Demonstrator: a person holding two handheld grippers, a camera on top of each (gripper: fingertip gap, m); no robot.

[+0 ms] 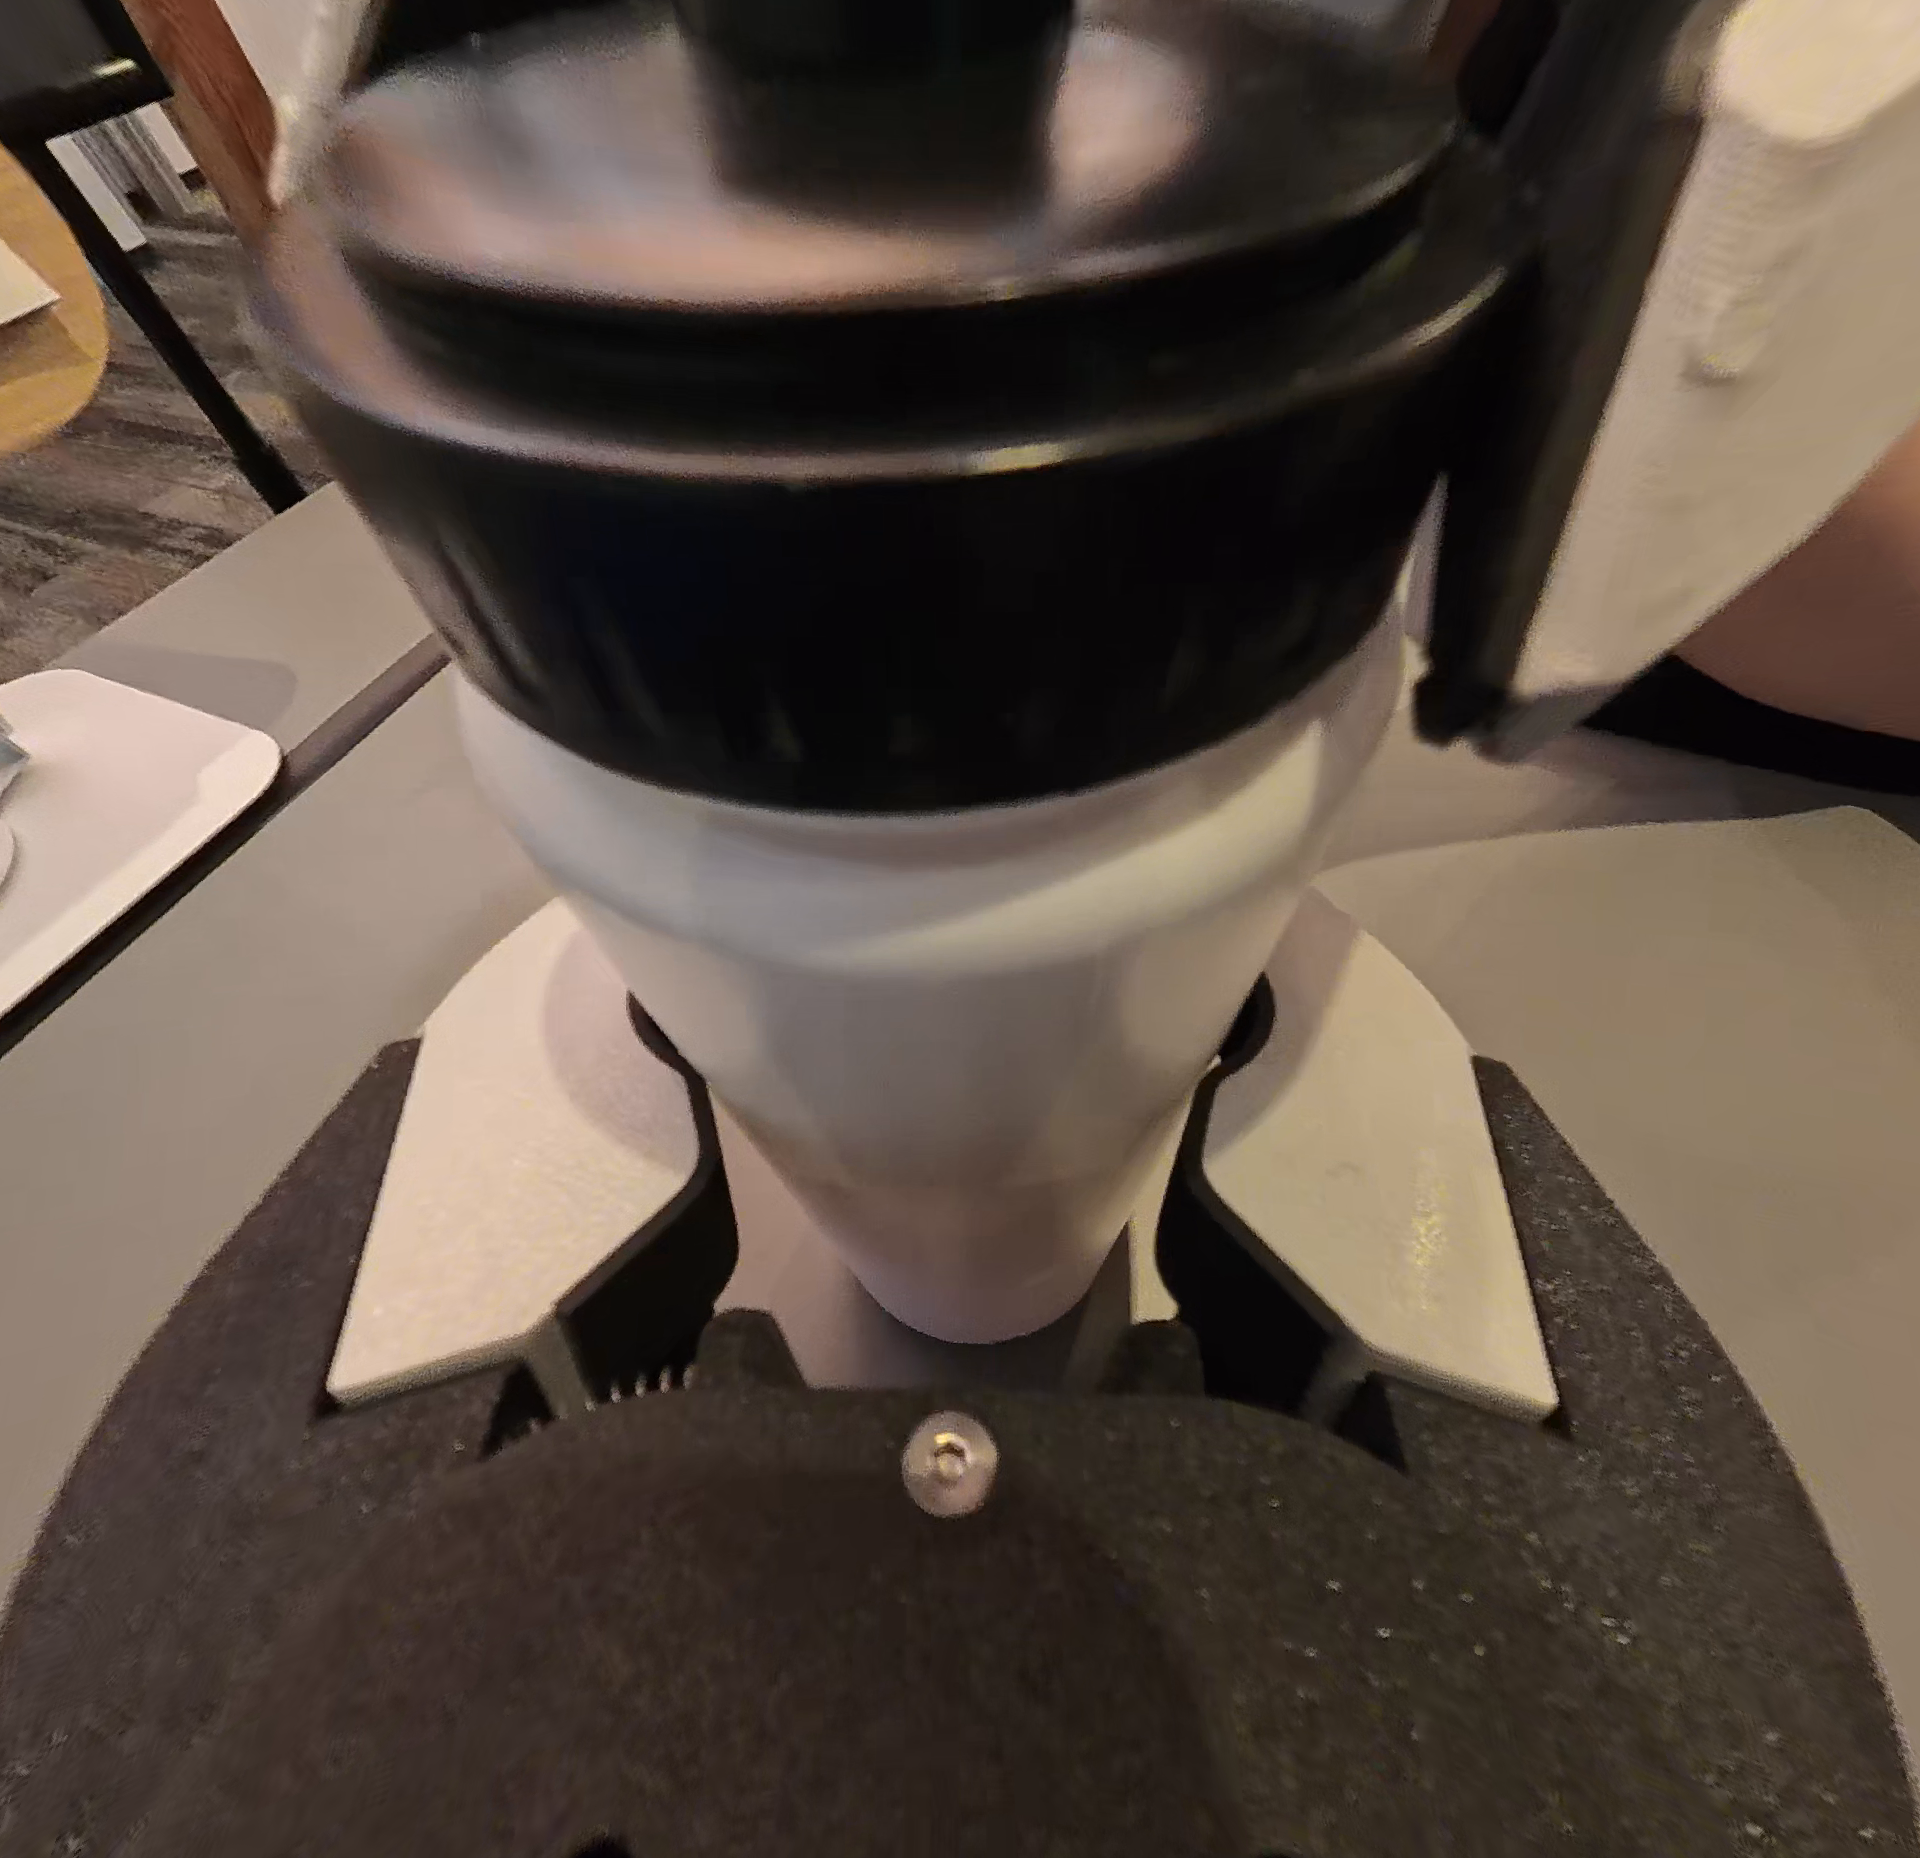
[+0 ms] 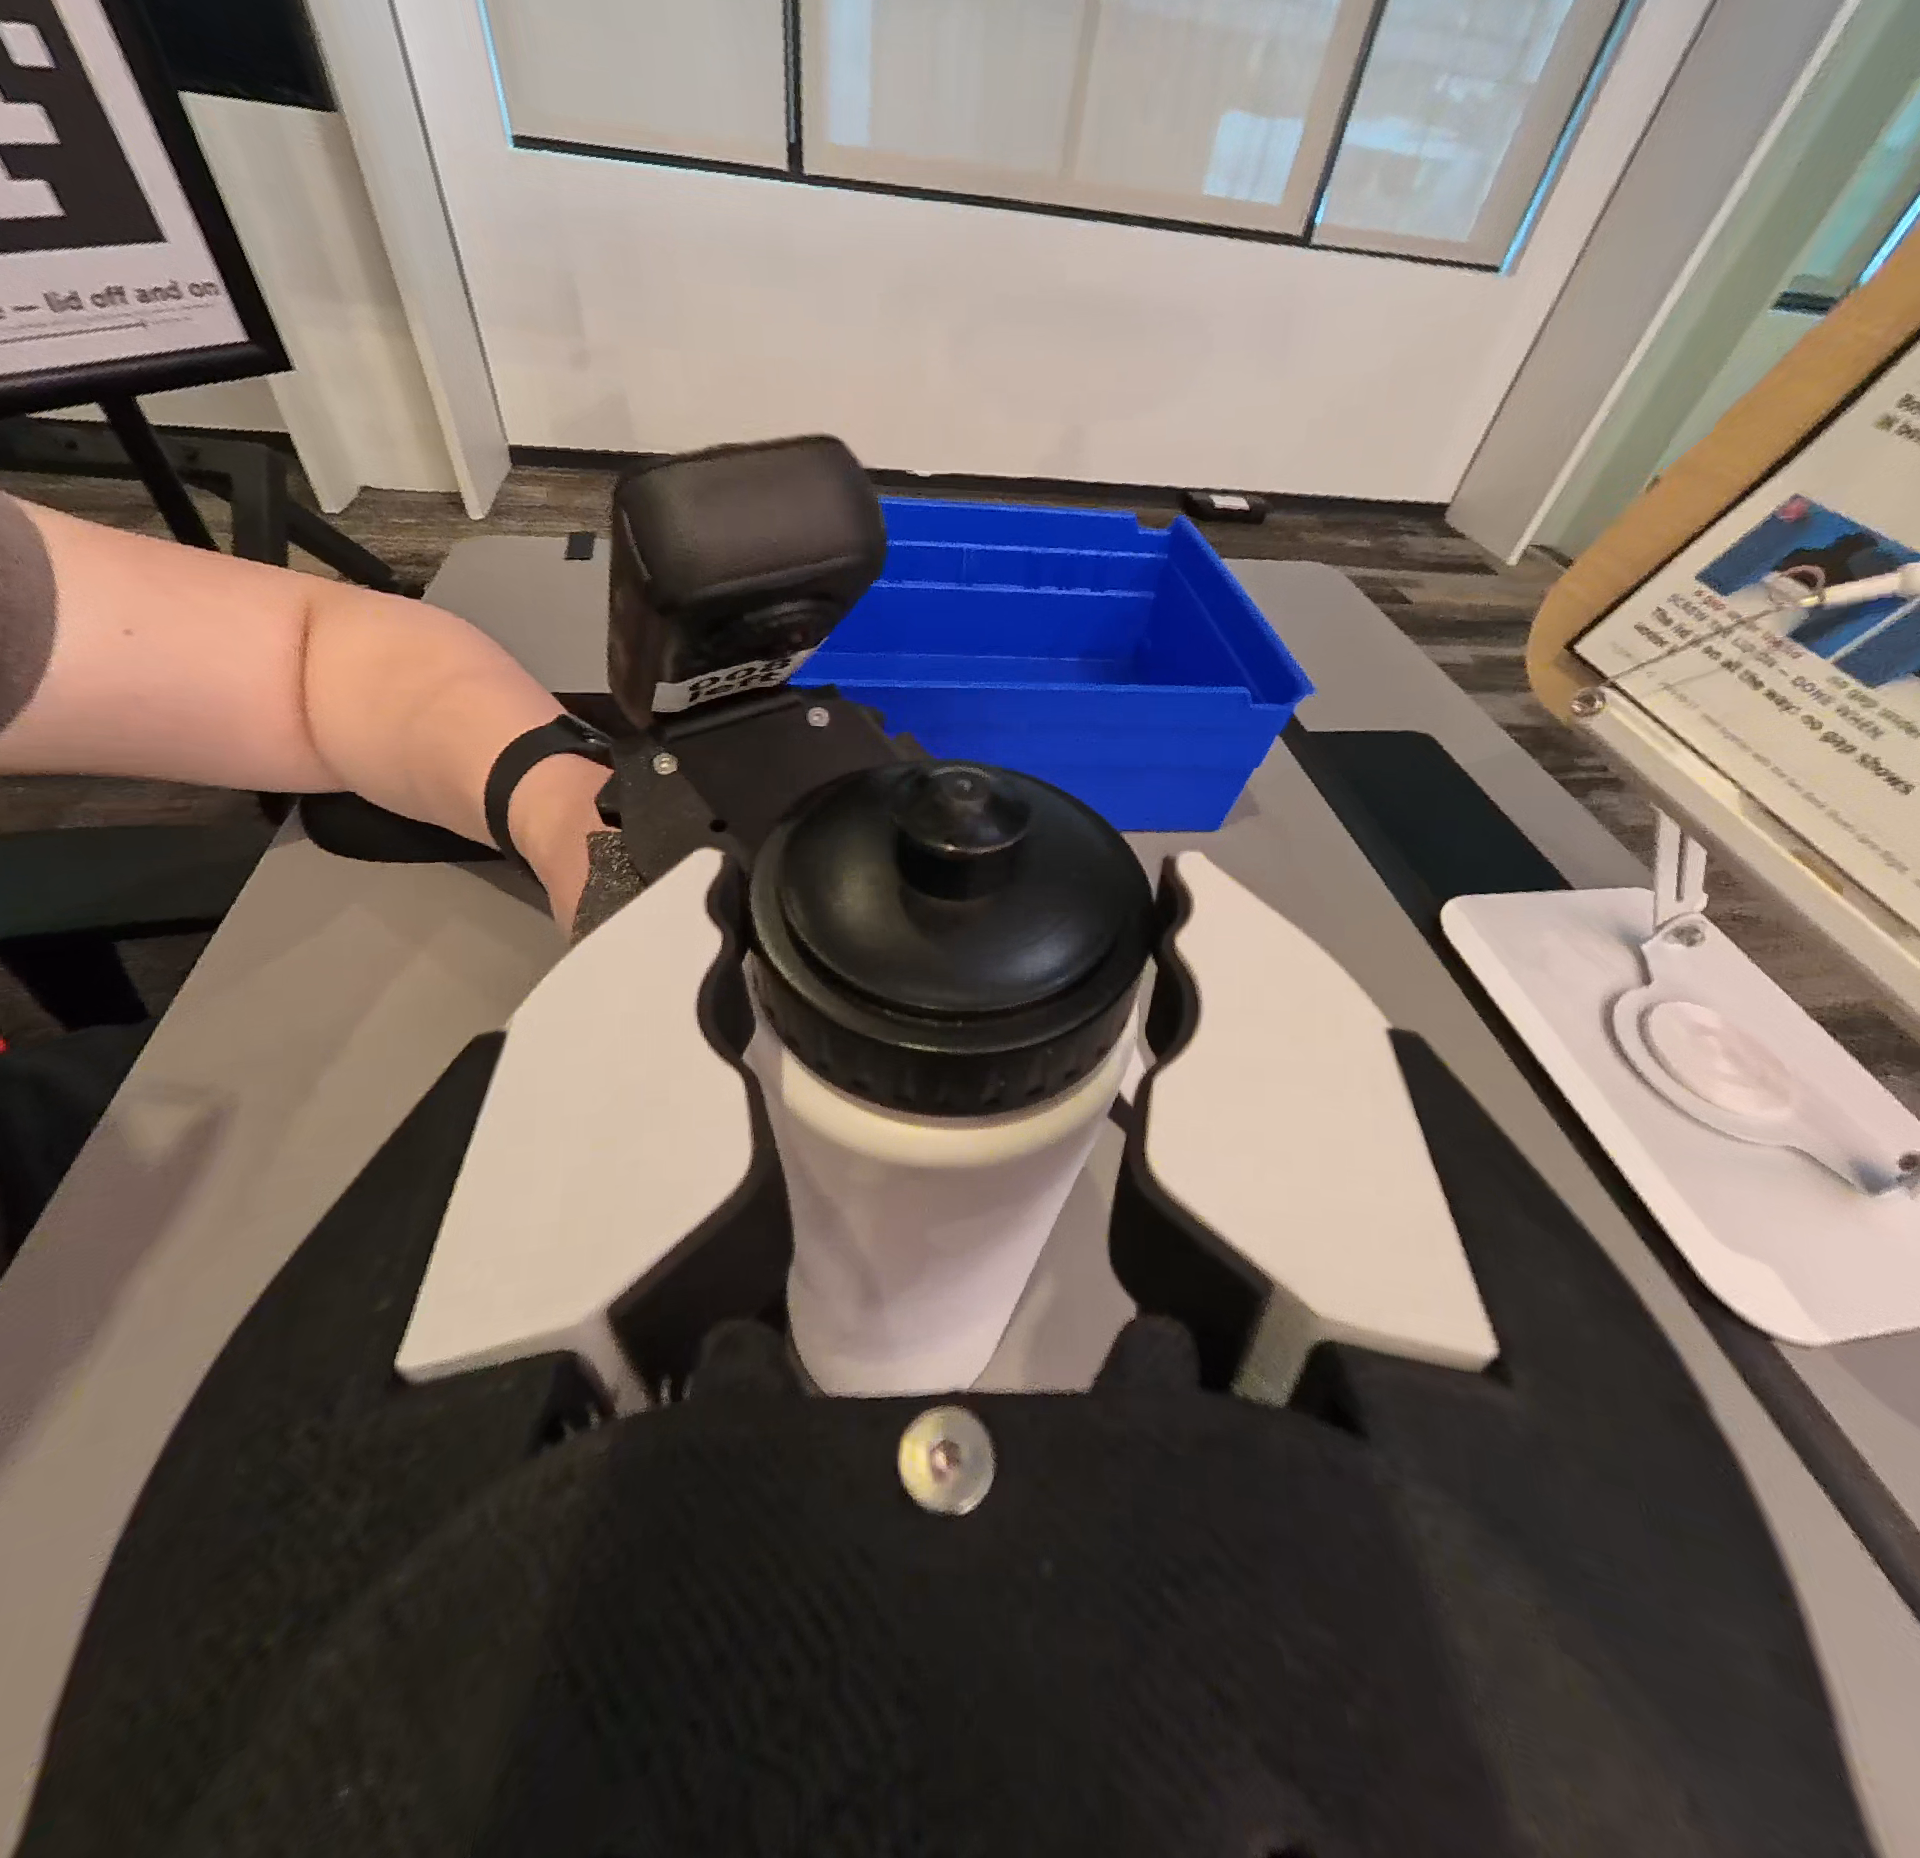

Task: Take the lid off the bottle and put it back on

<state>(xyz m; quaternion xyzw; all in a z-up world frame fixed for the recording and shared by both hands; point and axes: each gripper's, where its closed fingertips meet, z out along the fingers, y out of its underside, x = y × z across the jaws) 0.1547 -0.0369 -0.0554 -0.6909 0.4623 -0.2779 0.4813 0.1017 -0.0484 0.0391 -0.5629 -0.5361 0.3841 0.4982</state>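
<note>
A white bottle (image 1: 914, 1060) with a black ribbed screw lid (image 1: 914, 613) stands upright, filling the left wrist view. My left gripper (image 1: 951, 1039) is shut on the bottle's white body, with a white finger (image 1: 520, 1133) on each side. In the right wrist view the lid (image 2: 945, 935) sits on the bottle (image 2: 914, 1206). My right gripper (image 2: 945, 967) is closed around the lid, its inner pads touching the lid's sides. The left gripper (image 2: 727, 769) and the hand holding it show behind the bottle.
The bottle is over a grey table (image 2: 312, 1081). A blue bin (image 2: 1060, 707) stands behind it. A white stand base (image 2: 1662, 1081) with an instruction board is at the right, also in the left wrist view (image 1: 104, 800). A framed sign (image 2: 94, 146) stands far left.
</note>
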